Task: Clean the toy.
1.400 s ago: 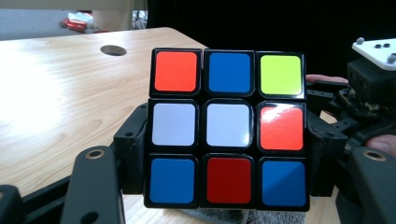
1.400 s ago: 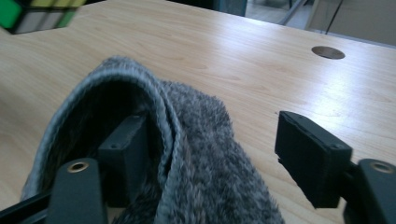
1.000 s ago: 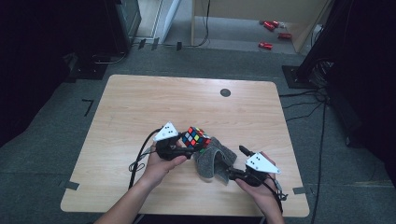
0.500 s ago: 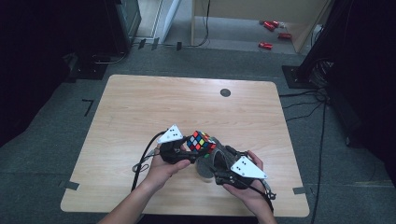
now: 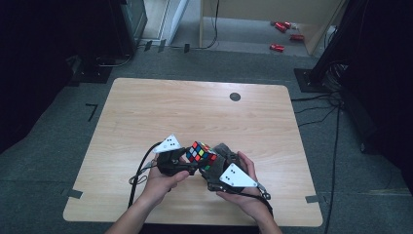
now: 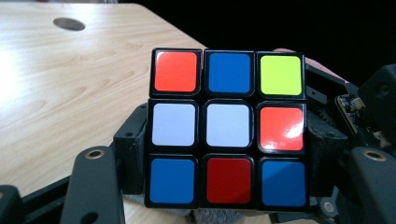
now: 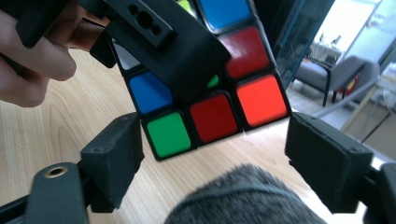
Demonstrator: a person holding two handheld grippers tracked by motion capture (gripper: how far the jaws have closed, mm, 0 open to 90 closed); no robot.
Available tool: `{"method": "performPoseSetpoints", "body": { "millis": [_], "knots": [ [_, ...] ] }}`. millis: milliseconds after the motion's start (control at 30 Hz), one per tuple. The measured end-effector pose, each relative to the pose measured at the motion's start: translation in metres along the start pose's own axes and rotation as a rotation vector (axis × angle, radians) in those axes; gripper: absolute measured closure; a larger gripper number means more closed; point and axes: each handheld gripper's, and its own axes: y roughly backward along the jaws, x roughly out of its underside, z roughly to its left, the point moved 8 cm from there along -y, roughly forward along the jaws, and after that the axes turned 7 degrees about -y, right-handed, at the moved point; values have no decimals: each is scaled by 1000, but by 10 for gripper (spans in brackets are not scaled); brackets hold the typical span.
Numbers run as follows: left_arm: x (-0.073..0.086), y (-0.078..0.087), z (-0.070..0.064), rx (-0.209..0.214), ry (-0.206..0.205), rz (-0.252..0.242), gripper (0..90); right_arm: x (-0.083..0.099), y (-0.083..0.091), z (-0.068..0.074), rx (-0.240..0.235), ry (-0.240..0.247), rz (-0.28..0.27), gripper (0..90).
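Note:
A scrambled Rubik's cube (image 5: 202,152) is held just above the table near its front edge. My left gripper (image 5: 189,162) is shut on the cube (image 6: 229,126), a jaw pressed on each side of its lower layers. In the right gripper view, the cube's bottom row (image 7: 215,116) hangs between the jaws of my right gripper (image 7: 217,158), which stands open with a gap on the right side. The left gripper's black jaw crosses the cube's face there. In the high view, my right gripper (image 5: 214,171) comes in from the cube's right.
A grey fuzzy cloth (image 7: 243,198) lies on the wooden table (image 5: 195,112) under the cube, partly covered by the right hand (image 5: 246,195). A dark round hole (image 5: 235,96) sits near the table's far edge. Cables trail off the front edge.
My right gripper has moved left and up to the cube, so its jaws now flank the bottom layer. The left gripper has shifted slightly right, still holding the cube.

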Motion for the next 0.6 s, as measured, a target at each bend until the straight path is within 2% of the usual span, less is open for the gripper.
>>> {"method": "performPoseSetpoints", "body": {
  "millis": [33, 67, 100, 167, 233, 267, 300, 367, 433, 500, 533, 567, 600],
  "knots": [
    [1, 0, 0, 3, 8, 6, 347, 0, -4, 3, -8, 28, -1, 217],
    [3, 0, 0, 3, 13, 13, 347, 0, -4, 3, -8, 28, -1, 217],
    [6, 0, -1, 6, 21, 30, 347, -1, -8, 6, -9, 53, -5, 239],
    [7, 0, -2, 5, 25, 34, 347, -1, -9, 7, -8, 65, -9, 248],
    [8, 2, 0, -3, 34, 36, 347, -2, -10, 10, -11, 102, -17, 287],
    [7, 2, 1, 8, 54, 35, 344, -3, -10, 11, -2, 132, -25, 313],
    [7, 2, 1, 8, 54, 35, 339, -3, -11, 12, -3, 136, -27, 320],
    [6, 2, 2, 32, 58, 28, 318, -3, -10, 12, -7, 132, -28, 334],
    [5, 3, 2, 47, 45, 17, 291, -3, -8, 9, -13, 105, -22, 337],
    [-1, 7, 2, 51, 18, -16, 263, -1, -6, 5, -6, 87, -10, 339],
    [-1, 7, 2, 51, 18, -16, 254, 1, -5, 2, 1, 78, -1, 339],
    [-5, 10, 3, 44, -13, -42, 244, 2, -4, -1, 5, 63, 7, 339],
    [-5, 10, 3, 44, -13, -42, 236, 3, -2, -4, 9, 47, 13, 340]
  ]
}}
